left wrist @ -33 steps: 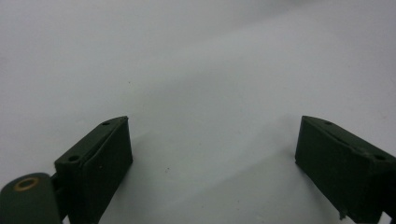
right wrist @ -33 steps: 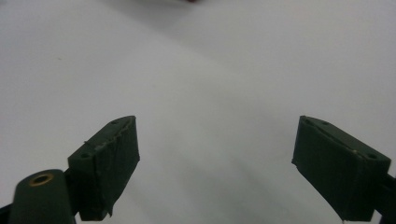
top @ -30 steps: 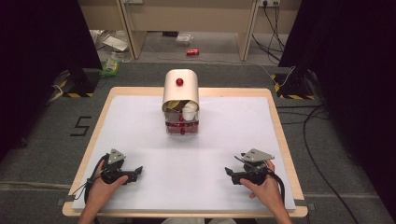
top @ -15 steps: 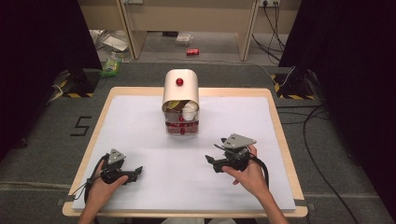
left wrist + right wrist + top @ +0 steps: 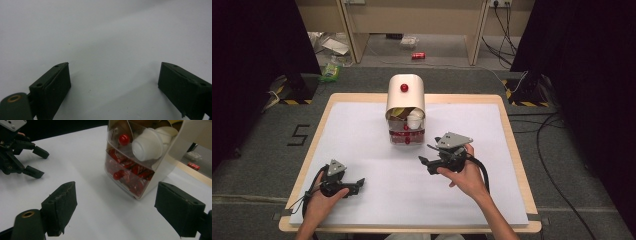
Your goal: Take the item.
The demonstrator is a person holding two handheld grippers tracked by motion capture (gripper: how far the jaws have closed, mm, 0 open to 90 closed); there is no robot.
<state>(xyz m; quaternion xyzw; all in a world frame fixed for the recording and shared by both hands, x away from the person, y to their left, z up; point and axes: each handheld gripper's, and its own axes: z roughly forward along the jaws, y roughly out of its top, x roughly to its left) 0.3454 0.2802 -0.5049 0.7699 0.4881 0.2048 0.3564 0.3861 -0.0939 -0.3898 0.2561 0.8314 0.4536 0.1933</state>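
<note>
Table (image 5: 362, 120) first: white top, one cream box (image 5: 406, 95) standing mid-table toward the far edge, rounded hood with a red knob (image 5: 404, 88) on top. Front is clear: upper bay holds a white cup (image 5: 147, 143) and brown bits, lower drawer (image 5: 127, 176) is full of red pieces, each bay with its own red knob

Step in hand, as I read it: right gripper (image 5: 428, 156) closing in on the box front. To do it well, I'd pick the target knob early, come in level with it, square the jaws to the front face, and narrow them only once the knob sits between the pads. Box looks light, so pull gently or it may slide on the table; left gripper (image 5: 358, 184) could brace it

Pose: right hand (image 5: 469, 175) lifted off the table, just in front and right of the box, jaws aimed at the lower drawer, wide but just been closing a little, nothing between them. Left hand (image 5: 319, 200) rests low at the near left, well apart from the box, jaws wide, empty
</note>
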